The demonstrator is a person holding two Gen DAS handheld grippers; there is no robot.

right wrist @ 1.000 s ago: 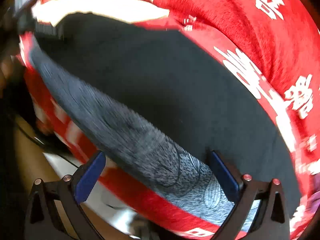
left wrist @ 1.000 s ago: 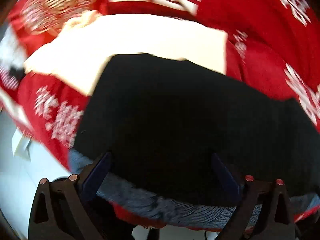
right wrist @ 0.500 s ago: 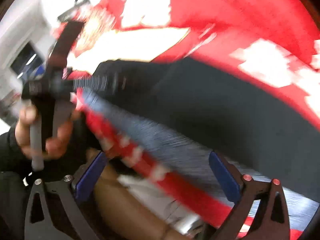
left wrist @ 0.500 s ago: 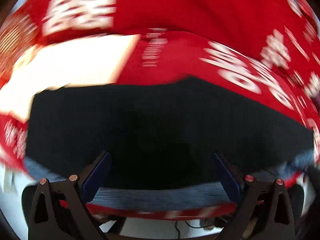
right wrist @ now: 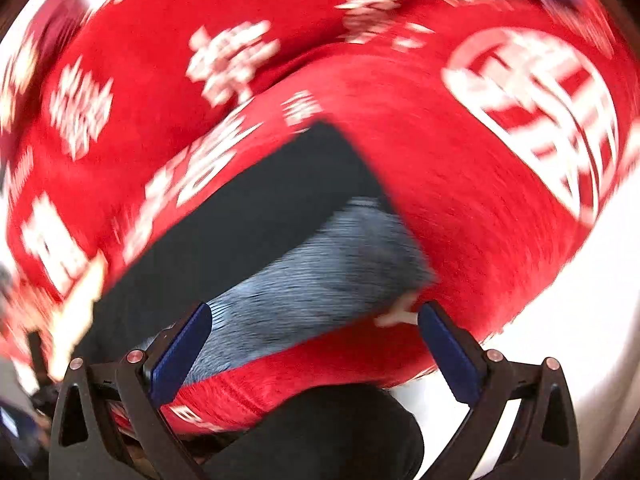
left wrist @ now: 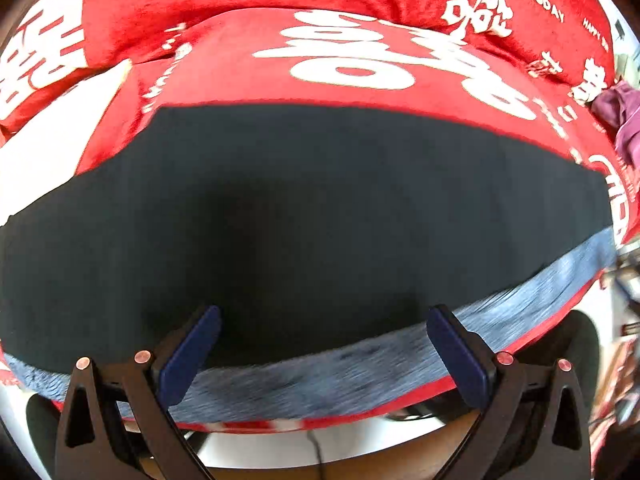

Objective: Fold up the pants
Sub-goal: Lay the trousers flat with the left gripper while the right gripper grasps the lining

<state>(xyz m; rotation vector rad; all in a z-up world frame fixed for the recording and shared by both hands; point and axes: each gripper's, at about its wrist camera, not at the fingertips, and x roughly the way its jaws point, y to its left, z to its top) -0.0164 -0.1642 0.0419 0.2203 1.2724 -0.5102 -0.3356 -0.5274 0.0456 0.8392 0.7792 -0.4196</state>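
Observation:
The pants are dark navy with a grey-blue patterned band along the near edge. They lie flat on a red cloth with white characters. My left gripper is open and empty, its blue pads over the pants' near edge. In the right wrist view the pants show their right end and the grey band. My right gripper is open and empty above that end and the red cloth's front edge. This view is blurred by motion.
A cream folded cloth lies at the left on the red cloth. A purple garment sits at the far right. White floor lies to the right of the table edge. A dark shape shows below the cloth's front edge.
Both grippers have swung to the right along the pants. The left view now shows the pants' full width. The right view has moved from the left hand's side to the pants' right end.

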